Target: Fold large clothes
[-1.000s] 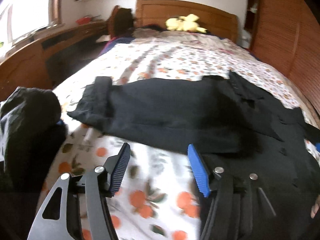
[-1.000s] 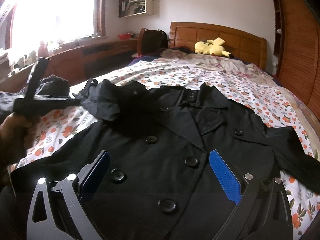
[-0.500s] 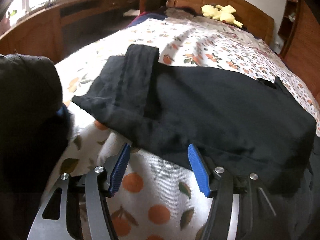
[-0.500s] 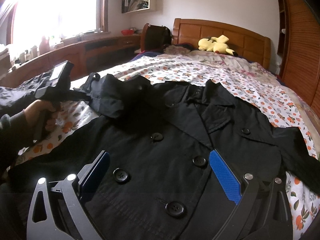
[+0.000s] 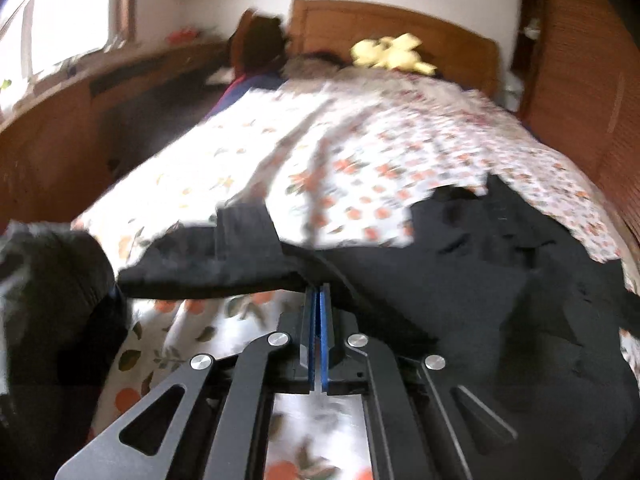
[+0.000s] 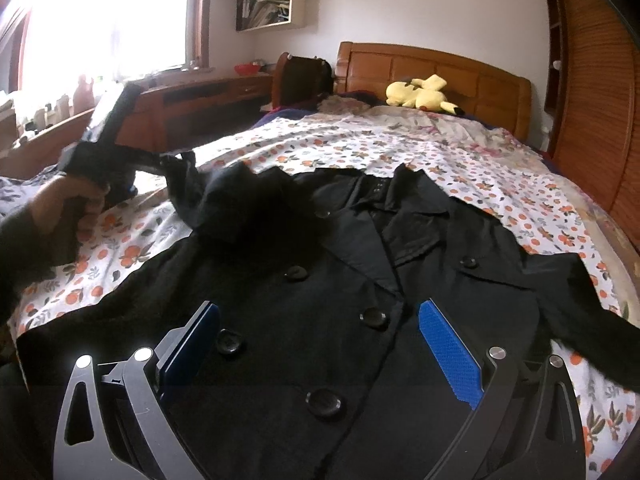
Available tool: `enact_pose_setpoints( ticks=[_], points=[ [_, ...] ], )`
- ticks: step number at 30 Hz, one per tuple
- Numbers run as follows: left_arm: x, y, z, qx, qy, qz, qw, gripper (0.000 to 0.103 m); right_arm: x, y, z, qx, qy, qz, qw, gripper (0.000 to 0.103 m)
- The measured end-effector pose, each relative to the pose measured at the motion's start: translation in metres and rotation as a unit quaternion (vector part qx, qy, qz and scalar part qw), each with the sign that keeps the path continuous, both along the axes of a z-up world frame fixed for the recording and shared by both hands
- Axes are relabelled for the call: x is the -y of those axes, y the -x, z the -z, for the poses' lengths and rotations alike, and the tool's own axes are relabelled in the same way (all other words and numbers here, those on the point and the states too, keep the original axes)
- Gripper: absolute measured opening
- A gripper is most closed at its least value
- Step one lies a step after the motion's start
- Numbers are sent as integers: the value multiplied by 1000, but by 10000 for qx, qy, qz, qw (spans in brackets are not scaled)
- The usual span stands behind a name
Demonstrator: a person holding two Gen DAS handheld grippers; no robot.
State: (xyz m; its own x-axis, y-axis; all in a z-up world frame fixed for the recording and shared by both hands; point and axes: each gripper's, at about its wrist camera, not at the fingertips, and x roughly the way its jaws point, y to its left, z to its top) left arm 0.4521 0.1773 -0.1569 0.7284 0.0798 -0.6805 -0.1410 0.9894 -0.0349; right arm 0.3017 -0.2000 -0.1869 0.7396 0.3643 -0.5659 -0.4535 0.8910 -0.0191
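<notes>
- The left claw [image 5: 318, 294] has just been closing, and its blue pads are now pressed together on the edge of the black coat's sleeve [image 5: 224, 256], pinching the cloth.
- The black coat [image 6: 360, 280] lies face up, spread across the bed [image 6: 500, 168], buttons showing, its other sleeve trailing off to the right.
- It looks thick, soft and fairly heavy; it would likely sag, so hems, cuffs and shoulder seams seem the best holds.
- The right claw [image 6: 320, 344] hovers spread wide over the coat's front, holding nothing.
</notes>
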Motion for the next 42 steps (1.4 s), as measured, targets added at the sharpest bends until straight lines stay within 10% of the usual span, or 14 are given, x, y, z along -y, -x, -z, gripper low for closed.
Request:
enact_pose_setpoints(
  ticks=[9,23,36,42],
  points=[
    [105,66,-57,656,-70,956,9932,1,32,10,-7,146,60,254,9996,96],
    [161,154,-30,631,-132,1359,9886,10,55,19,-12,152,44,563,9983,96],
    [131,227,-33,1158,-248,1098,9869,101,16,18,-16,106,-18,269,9996,96],
    [100,247,-31,1205,-231,887,9885,101,-19,22,-10,29,-17,-138,9999,96]
  ],
)
